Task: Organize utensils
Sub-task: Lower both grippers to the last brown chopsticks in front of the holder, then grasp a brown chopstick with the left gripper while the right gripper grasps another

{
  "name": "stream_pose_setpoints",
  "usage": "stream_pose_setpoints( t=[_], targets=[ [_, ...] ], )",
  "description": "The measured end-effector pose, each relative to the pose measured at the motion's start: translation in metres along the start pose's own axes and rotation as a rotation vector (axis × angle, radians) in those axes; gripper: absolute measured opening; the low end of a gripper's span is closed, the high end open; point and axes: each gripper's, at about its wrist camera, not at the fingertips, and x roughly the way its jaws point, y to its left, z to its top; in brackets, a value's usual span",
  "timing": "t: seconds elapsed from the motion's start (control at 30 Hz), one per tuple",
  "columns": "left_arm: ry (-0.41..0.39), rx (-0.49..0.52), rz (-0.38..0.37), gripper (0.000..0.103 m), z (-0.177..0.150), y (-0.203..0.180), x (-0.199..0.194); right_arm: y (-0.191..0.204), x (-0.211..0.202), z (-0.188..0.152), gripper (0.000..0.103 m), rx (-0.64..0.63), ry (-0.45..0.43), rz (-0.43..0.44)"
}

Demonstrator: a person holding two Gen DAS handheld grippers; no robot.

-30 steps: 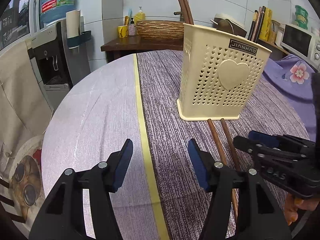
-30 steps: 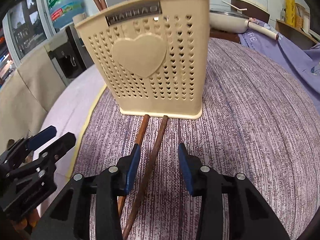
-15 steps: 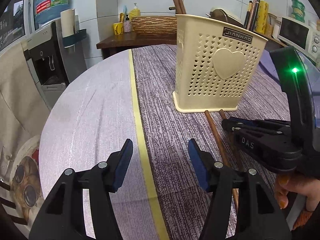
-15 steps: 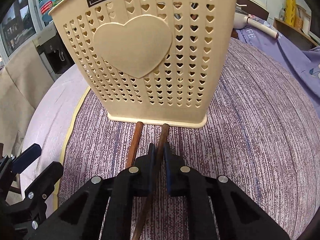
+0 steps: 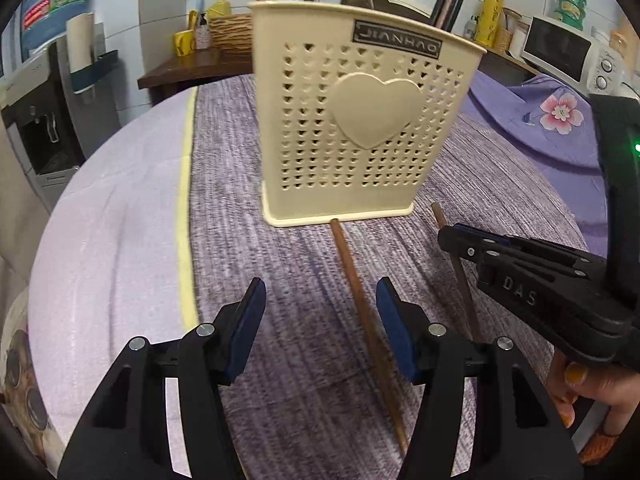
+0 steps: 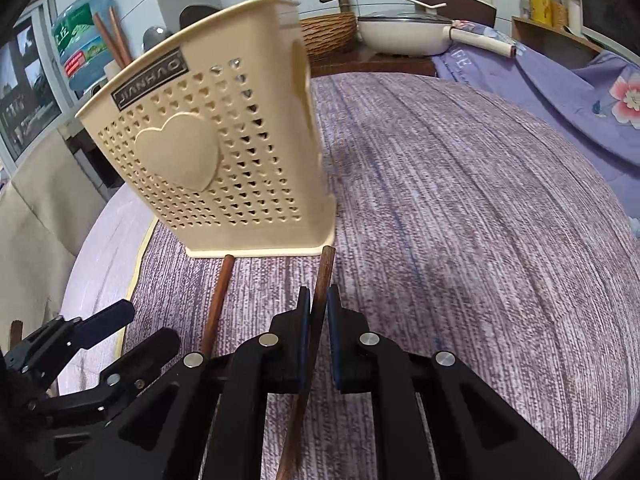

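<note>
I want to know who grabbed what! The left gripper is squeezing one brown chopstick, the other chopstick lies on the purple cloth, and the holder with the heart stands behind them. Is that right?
Almost. The right gripper squeezes the chopstick, as the right wrist view shows. The left gripper is open and holds nothing. The other chopstick lies on the purple cloth, and the heart holder stands behind them.

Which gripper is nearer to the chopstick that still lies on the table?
Left. The left gripper is open around the lying chopstick; the right gripper, beside it, is shut on the other chopstick.

home kitchen | microwave | water dispenser | pan | tiled wall
</note>
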Motion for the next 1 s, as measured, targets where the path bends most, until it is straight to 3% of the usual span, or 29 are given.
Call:
stream_pose_setpoints(
  t=[0.4, 1.0],
  targets=[
    [0.050, -0.012, -0.006, 0.055, 0.004, -0.014, 0.028, -0.031, -0.003, -0.002, 0.009, 0.044, -0.037, -0.022],
    [0.103, 0.019, 0.052, 0.013, 0.035, -0.023, 0.059, -0.030, 0.004, -0.004, 0.009, 0.056, -0.021, 0.011]
  ],
)
